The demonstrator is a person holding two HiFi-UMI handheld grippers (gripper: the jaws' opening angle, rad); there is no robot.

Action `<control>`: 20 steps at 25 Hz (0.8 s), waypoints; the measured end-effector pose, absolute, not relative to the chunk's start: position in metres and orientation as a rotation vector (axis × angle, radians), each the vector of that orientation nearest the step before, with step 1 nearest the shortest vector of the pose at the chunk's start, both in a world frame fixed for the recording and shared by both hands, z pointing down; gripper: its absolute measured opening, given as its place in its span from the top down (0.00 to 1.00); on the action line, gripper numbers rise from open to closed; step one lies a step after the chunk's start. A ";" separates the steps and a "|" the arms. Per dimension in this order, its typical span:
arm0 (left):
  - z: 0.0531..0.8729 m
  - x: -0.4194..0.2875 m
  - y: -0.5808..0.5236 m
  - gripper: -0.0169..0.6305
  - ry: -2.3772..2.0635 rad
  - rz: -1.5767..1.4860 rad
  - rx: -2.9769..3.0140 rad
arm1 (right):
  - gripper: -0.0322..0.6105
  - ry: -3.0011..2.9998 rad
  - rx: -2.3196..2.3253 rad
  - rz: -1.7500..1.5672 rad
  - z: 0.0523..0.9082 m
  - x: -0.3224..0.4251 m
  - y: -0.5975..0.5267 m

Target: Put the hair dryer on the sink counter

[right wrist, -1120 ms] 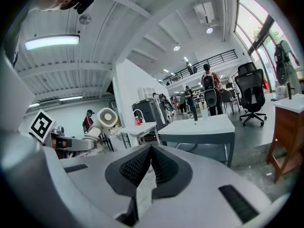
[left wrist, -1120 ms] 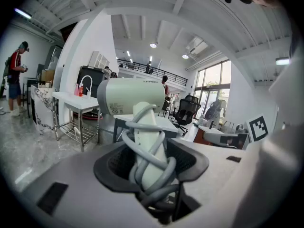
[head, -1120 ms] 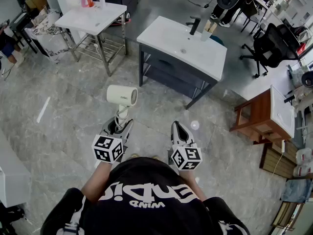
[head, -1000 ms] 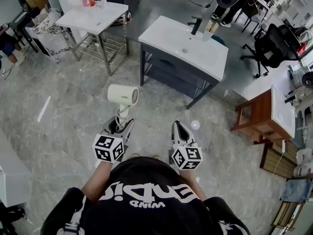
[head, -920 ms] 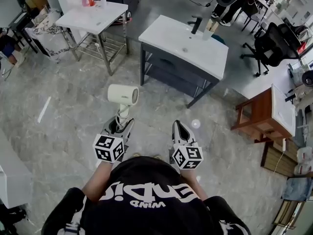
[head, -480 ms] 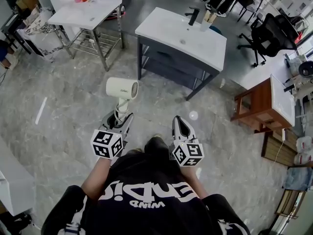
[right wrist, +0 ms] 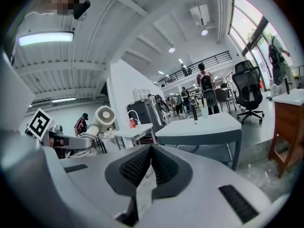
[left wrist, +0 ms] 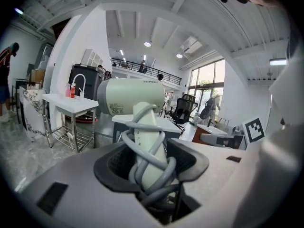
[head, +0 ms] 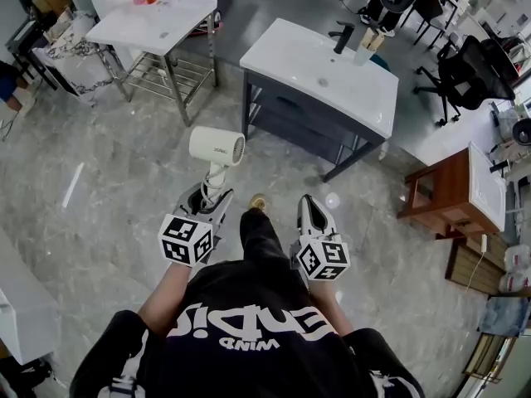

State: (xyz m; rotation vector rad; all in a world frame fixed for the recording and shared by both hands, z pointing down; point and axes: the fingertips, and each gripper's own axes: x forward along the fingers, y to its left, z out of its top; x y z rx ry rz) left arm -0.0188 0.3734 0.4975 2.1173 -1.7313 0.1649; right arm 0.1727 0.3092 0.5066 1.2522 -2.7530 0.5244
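A cream hair dryer (head: 217,148) stands upright over the floor, nozzle pointing right, its grey cord wound round the handle (left wrist: 148,151). My left gripper (head: 209,197) is shut on that handle, and the dryer's body (left wrist: 135,96) fills the middle of the left gripper view. My right gripper (head: 309,204) hangs beside it, shut with nothing between its pads (right wrist: 142,163). The white sink counter (head: 282,52) on its dark cabinet, with a black faucet (head: 342,36), lies ahead and to the right, and also shows in the right gripper view as the counter (right wrist: 199,125).
A second white sink table (head: 149,23) on a metal frame stands at the far left. A wooden cabinet (head: 444,193) and a black office chair (head: 469,73) are on the right. The person's leg and shoe (head: 258,202) reach forward between the grippers over the grey stone floor.
The person has stepped forward, one leg now out between the grippers, and the sink counter has drawn nearer. The left gripper still holds the dryer and the right stays shut.
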 end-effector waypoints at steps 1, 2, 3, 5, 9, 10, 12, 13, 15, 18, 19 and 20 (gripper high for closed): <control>0.498 -0.024 0.366 0.65 -1.731 0.166 2.119 | 0.91 -2.757 1.254 0.524 0.506 0.167 0.300; 0.498 -0.029 0.357 0.65 -1.731 0.166 2.120 | 0.91 -2.761 1.256 0.522 0.505 0.162 0.290; 0.499 -0.033 0.349 0.65 -1.729 0.166 2.119 | 0.91 -2.764 1.260 0.516 0.504 0.157 0.281; 0.501 -0.040 0.330 0.65 -1.726 0.164 2.115 | 0.91 -2.764 1.276 0.493 0.501 0.151 0.261; 0.501 -0.056 0.286 0.65 -1.734 0.181 2.106 | 0.91 -2.754 1.292 0.461 0.494 0.137 0.213; 0.500 -0.060 0.275 0.65 -1.733 0.184 2.105 | 0.91 -2.752 1.286 0.460 0.492 0.133 0.201; 0.498 -0.066 0.252 0.65 -1.726 0.184 2.103 | 0.91 -2.749 1.273 0.457 0.489 0.126 0.177; 0.498 -0.070 0.239 0.65 -1.724 0.183 2.101 | 0.91 -2.746 1.268 0.459 0.488 0.123 0.164; 0.496 -0.076 0.213 0.65 -1.721 0.175 2.099 | 0.91 -2.741 1.264 0.468 0.488 0.118 0.139; 0.493 -0.084 0.173 0.65 -1.722 0.170 2.101 | 0.91 -2.737 1.255 0.478 0.488 0.110 0.103; 0.492 -0.086 0.159 0.65 -1.723 0.167 2.102 | 0.91 -2.737 1.252 0.482 0.488 0.108 0.092; 0.490 -0.088 0.147 0.65 -1.724 0.164 2.104 | 0.91 -2.738 1.251 0.485 0.489 0.107 0.080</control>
